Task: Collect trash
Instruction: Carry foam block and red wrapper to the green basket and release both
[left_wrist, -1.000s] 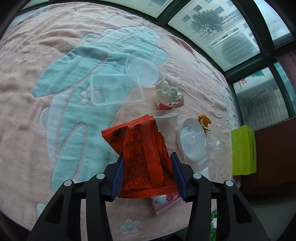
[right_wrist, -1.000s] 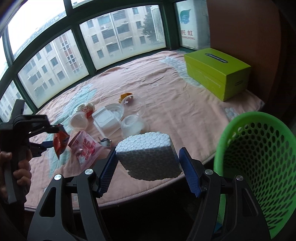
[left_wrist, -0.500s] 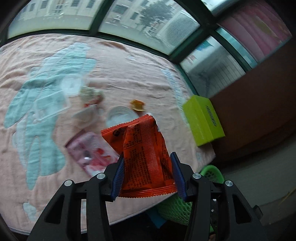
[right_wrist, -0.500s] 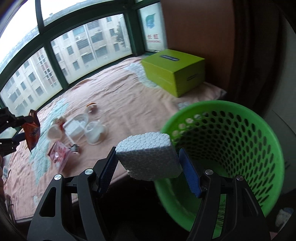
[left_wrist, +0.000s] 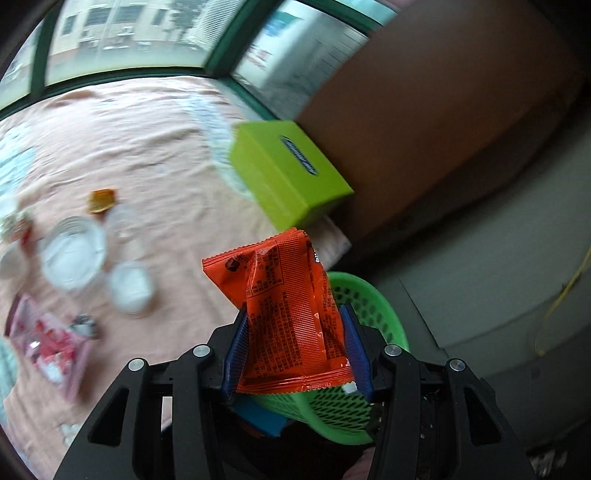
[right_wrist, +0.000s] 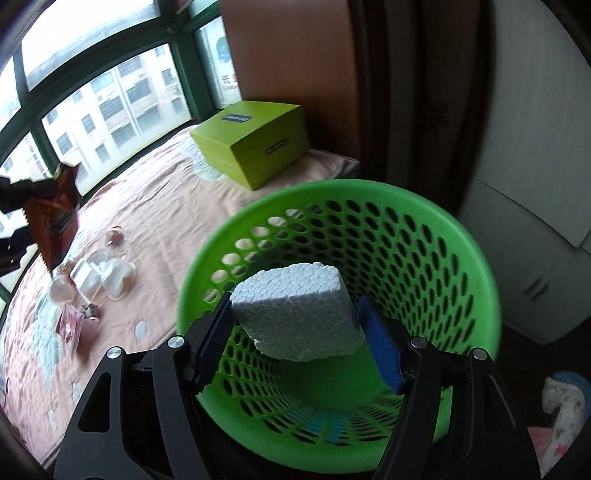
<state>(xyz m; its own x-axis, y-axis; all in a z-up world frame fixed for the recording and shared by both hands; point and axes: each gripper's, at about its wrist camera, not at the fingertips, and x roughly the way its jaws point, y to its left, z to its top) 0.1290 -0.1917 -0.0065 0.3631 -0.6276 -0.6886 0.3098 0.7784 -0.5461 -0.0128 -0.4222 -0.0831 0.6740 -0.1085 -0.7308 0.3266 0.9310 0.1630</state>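
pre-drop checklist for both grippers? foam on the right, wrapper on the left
1. Foam block is over the mouth of the green basket: ok.
2. Right gripper releasing: ok, jaws opening, a gap shows at the right pad; the block is still between them.
3. Drop path inside the basket: ok, nothing seen in the way down to the bottom.
4. Left gripper grip on the orange wrapper: ok, pads press both sides.
5. Wrapper over the basket: cannot tell; in the left wrist view the basket's rim sits just behind it.
6. Trash left on the pink blanket: not ok, clear cups remain.
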